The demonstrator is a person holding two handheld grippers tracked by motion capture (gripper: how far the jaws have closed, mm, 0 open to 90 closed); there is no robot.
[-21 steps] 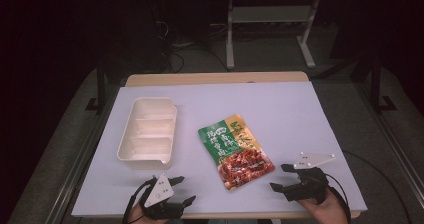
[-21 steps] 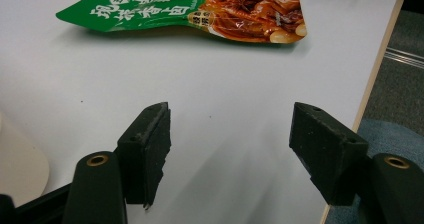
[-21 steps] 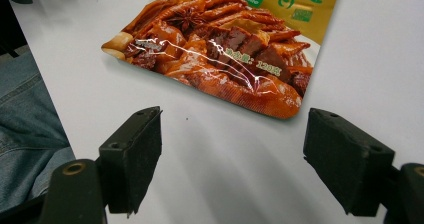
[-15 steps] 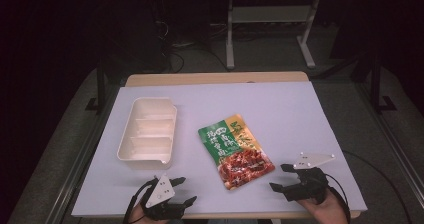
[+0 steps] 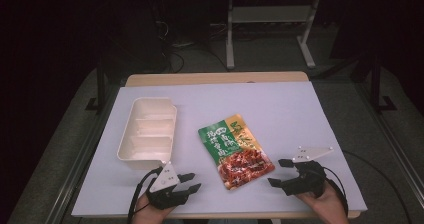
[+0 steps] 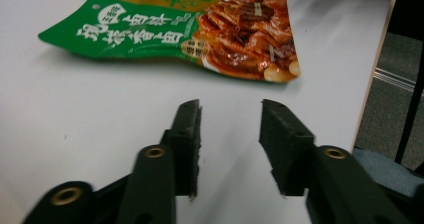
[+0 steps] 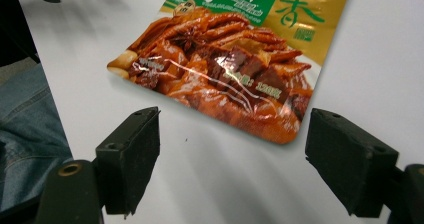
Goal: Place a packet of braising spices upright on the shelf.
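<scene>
A green, gold and red food pouch [image 5: 235, 150] lies flat in the middle of the white table [image 5: 280, 109]. Left of it stands a white tray [image 5: 148, 133] with three compartments, nothing in them. My left gripper [image 5: 191, 182] rests near the front edge, just below the tray, open with a narrow gap; its jaws point at the pouch [image 6: 190, 29], which lies a short way ahead. My right gripper [image 5: 278, 172] sits at the front right, wide open, jaws pointing left at the pouch's near corner [image 7: 235, 69] without touching it.
The table's front edge [image 5: 225, 215] runs right beside both hands. A white-framed stand [image 5: 270, 21] and cables sit on the dark floor behind the table. A denim-clad leg [image 7: 25, 129] shows past the table edge.
The left gripper has crept slightly forward and right toward the pouch. The right gripper, pouch and tray have held still.
</scene>
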